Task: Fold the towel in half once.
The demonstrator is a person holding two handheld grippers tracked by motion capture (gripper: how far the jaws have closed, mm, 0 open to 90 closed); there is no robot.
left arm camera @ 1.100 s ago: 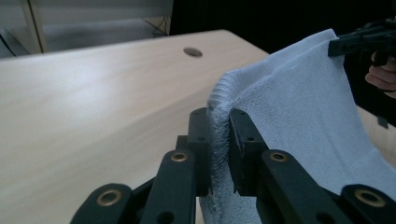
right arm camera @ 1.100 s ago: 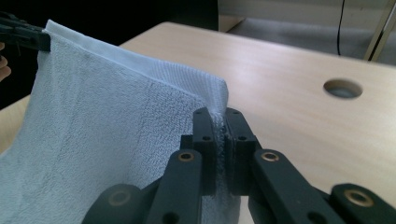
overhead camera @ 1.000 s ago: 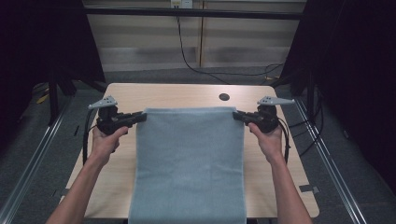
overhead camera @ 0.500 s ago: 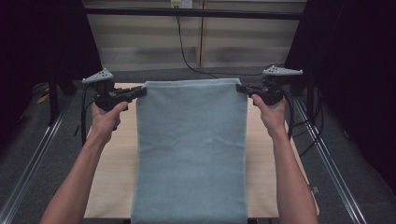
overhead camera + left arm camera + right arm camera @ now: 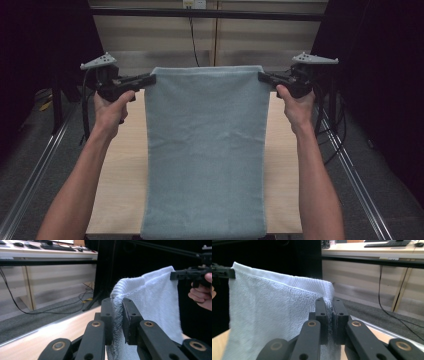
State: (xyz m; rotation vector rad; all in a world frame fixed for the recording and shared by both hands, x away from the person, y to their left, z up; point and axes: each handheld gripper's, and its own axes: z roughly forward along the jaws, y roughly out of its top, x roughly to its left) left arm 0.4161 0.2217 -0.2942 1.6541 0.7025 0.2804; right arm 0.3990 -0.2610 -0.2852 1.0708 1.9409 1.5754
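Note:
A pale blue towel [image 5: 205, 150] hangs stretched flat between my two grippers, high above the wooden table [image 5: 122, 170]. Its lower end drapes over the table's near edge. My left gripper [image 5: 149, 80] is shut on the towel's top left corner, and the left gripper view shows that corner of the towel [image 5: 150, 297] pinched between my left gripper's [image 5: 117, 315] black jaws. My right gripper [image 5: 262, 77] is shut on the top right corner; in the right gripper view the towel [image 5: 269, 315] runs off to the left from my right gripper [image 5: 330, 312].
Metal rails [image 5: 35, 165] run along both sides of the table. Black cables [image 5: 330, 130] hang at the right. A black frame bar [image 5: 210, 12] crosses the far side, with light wall panels behind it.
Both grippers have risen and moved away from me, lifting the towel's top edge higher and pulling more of the cloth up off the table.

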